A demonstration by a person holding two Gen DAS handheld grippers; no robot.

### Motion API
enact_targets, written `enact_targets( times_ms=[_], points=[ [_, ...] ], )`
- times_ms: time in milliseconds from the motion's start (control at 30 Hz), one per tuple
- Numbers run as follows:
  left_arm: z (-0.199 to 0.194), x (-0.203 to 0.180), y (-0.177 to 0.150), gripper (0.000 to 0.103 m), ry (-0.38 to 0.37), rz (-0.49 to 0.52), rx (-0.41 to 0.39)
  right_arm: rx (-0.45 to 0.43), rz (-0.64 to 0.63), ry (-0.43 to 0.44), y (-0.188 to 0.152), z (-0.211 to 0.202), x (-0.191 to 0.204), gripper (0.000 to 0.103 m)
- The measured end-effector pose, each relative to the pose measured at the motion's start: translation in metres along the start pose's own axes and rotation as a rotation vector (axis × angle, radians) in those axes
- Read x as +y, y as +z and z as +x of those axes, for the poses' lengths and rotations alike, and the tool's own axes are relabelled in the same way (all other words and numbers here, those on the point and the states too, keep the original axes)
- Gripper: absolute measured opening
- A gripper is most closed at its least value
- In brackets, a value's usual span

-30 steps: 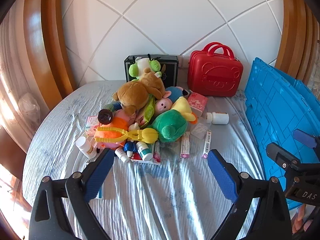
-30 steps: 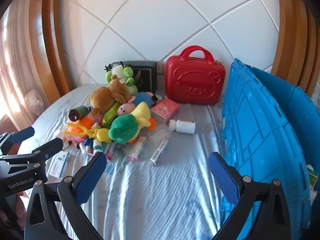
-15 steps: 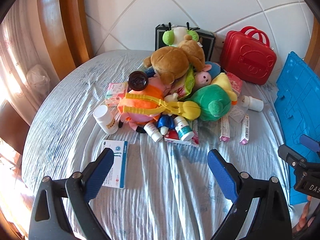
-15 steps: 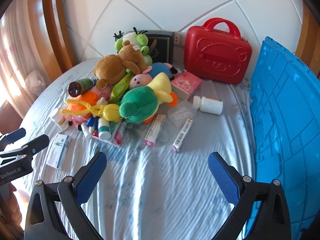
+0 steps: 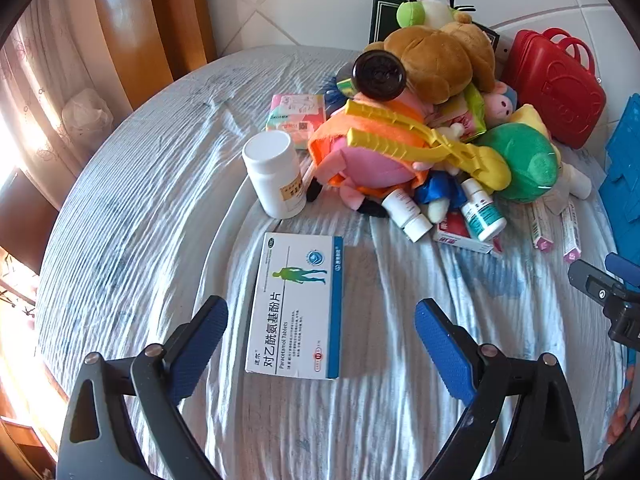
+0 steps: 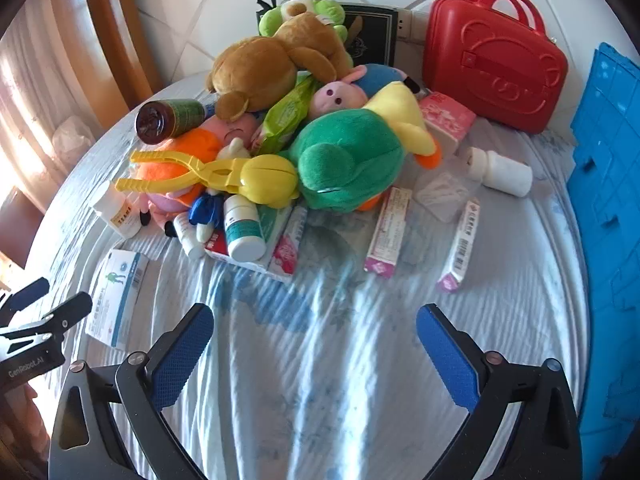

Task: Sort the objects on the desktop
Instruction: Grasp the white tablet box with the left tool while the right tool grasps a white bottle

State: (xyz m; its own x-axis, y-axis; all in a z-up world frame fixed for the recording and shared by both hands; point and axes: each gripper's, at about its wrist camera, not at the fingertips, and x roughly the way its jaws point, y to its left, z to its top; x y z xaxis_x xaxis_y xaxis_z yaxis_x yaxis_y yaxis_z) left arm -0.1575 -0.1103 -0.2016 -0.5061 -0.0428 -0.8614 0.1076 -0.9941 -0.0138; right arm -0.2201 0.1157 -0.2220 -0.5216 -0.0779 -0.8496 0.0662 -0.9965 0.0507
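Surface: we work over a round table under a pale blue-white wrinkled cloth [image 5: 140, 208], with a white tiled wall and curved wooden trim behind.
Medicine box: we see a white and blue paracetamol carton [image 5: 298, 306] lying flat on the cloth, face up, at the near left edge of the clutter.
Left gripper: our left gripper [image 5: 320, 334] has its jaws spread wide, one blue pad on each side of the carton, neither touching it.
Right gripper: our right gripper [image 6: 314, 340] is likewise spread wide and empty, over bare cloth short of the pile.
White bottle: a capped pill bottle [image 5: 275, 174] stands upright just beyond the carton.
Pile: a brown plush bear [image 6: 272, 66] tops the heap; a green plush [image 6: 348, 160] and a pink and orange plush [image 5: 368, 152] sit lower, with yellow plastic tongs [image 6: 212, 172] lying across them.
Small items: two small bottles [image 6: 242, 228] lie at the pile's near edge; two slim pink-ended boxes [image 6: 388, 232] lie flat to its right.
Far side: a red carry case [image 6: 492, 64] stands against the wall.
Right edge: a blue plastic crate [image 6: 608, 200] borders the table.
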Motion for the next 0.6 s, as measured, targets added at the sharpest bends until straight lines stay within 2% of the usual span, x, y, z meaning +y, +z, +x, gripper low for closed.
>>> enact_targets(
  times_ms=[200,400,467,533,567,600],
  points=[
    [0.039,0.012,-0.010,0.096,-0.002,-0.005,0.057,-0.001,-0.046,0.004,0.002,0.028,0.029,0.103],
    [0.074,0.017,-0.014,0.096,0.003,-0.013,0.104,-0.023,-0.060,0.004,0.005,0.048,0.041,0.103],
    [0.081,0.018,-0.015,0.097,0.006,-0.028,0.079,-0.057,-0.067,-0.003,0.007,0.052,0.044,0.103],
    [0.083,0.016,-0.014,0.097,0.006,-0.021,0.033,-0.088,-0.076,-0.020,0.009,0.058,0.047,0.096],
    [0.084,0.015,-0.013,0.096,0.004,-0.017,0.014,-0.091,-0.082,-0.025,0.010,0.063,0.048,0.086],
    [0.085,0.013,-0.011,0.095,0.003,-0.014,-0.003,-0.085,-0.084,-0.024,0.011,0.069,0.049,0.082]
  ],
)
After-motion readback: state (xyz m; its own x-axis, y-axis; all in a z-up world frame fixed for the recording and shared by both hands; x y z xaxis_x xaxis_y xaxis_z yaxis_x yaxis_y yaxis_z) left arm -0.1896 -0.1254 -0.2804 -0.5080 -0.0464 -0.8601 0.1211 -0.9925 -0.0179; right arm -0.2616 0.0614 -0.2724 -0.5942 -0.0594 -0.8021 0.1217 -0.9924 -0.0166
